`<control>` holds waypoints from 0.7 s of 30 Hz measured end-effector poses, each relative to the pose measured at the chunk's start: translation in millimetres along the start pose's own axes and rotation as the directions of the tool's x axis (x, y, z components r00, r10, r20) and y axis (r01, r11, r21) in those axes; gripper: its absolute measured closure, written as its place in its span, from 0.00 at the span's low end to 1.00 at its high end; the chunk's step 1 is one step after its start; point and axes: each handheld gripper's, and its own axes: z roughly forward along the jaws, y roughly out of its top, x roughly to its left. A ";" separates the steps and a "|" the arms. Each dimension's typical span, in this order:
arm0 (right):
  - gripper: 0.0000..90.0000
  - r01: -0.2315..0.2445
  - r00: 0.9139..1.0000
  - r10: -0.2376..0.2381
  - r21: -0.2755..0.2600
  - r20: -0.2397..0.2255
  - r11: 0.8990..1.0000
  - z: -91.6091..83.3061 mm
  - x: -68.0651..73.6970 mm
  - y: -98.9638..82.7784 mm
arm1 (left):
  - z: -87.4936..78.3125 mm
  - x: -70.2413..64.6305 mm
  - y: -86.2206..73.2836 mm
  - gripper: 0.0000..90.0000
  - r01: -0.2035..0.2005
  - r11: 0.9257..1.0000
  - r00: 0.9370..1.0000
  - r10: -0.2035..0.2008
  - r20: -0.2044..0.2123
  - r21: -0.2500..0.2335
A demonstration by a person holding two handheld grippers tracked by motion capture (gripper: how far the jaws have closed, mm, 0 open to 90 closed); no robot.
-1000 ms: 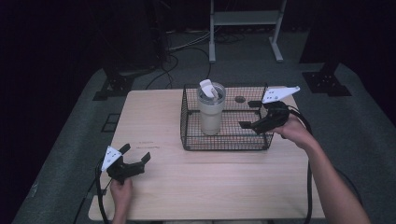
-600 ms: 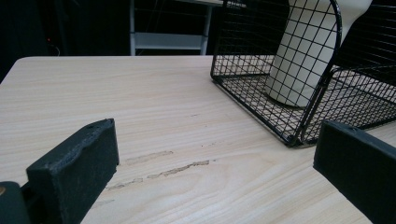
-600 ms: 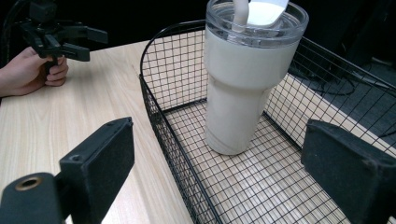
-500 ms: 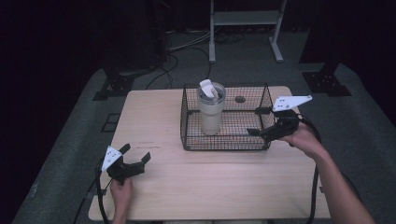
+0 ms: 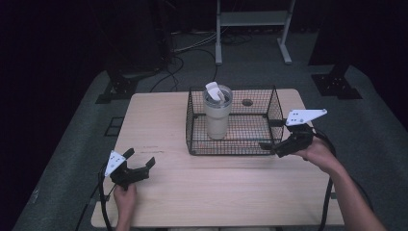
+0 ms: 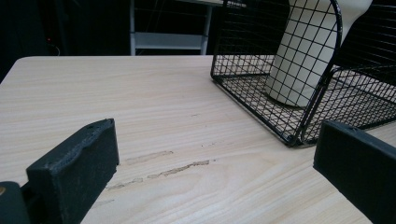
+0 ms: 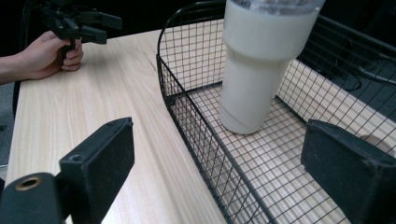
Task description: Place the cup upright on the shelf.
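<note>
High view: right gripper (image 5: 270,145) wide open and empty at wire basket's (image 5: 231,147) near-right corner, likely lining up on tumbler (image 5: 217,115); left gripper (image 5: 139,163) open, idle near-left.

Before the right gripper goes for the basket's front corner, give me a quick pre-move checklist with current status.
1. Right gripper jaws open: ok, wide apart and holding nothing.
2. Right gripper lined up with the wire basket: ok, the front wall runs between its jaws in the right gripper view.
3. Tumbler upright inside the basket: ok.
4. Tumbler lid sealed: cannot tell.
5. Left gripper out of the way: ok, open above bare table, apart from the basket.
</note>
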 end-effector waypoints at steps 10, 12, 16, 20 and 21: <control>0.10 -0.017 1.000 0.017 -0.004 0.000 1.000 -5.1 3.4 -14.9 | 0.1 -0.4 0.0 0.00 -0.003 1.000 1.000 0.003 -0.001 0.001; 0.10 -0.017 1.000 0.017 0.000 0.002 1.000 -5.6 4.2 -17.3 | 0.1 -0.4 0.0 0.00 -0.003 1.000 1.000 0.003 -0.001 0.002; 0.10 -0.023 1.000 0.023 0.000 -0.002 1.000 -6.4 7.0 -23.2 | 0.1 -0.4 0.0 0.00 -0.003 1.000 1.000 0.003 -0.001 0.001; 0.10 -0.029 1.000 0.029 0.007 0.001 1.000 -8.2 8.6 -29.2 | 0.1 -0.4 0.0 0.00 -0.004 1.000 1.000 0.004 -0.001 0.002; 0.10 -0.032 0.999 0.032 0.005 0.000 0.999 -8.9 9.0 -30.7 | 0.1 -0.4 0.0 0.00 -0.004 1.000 1.000 0.004 -0.001 0.002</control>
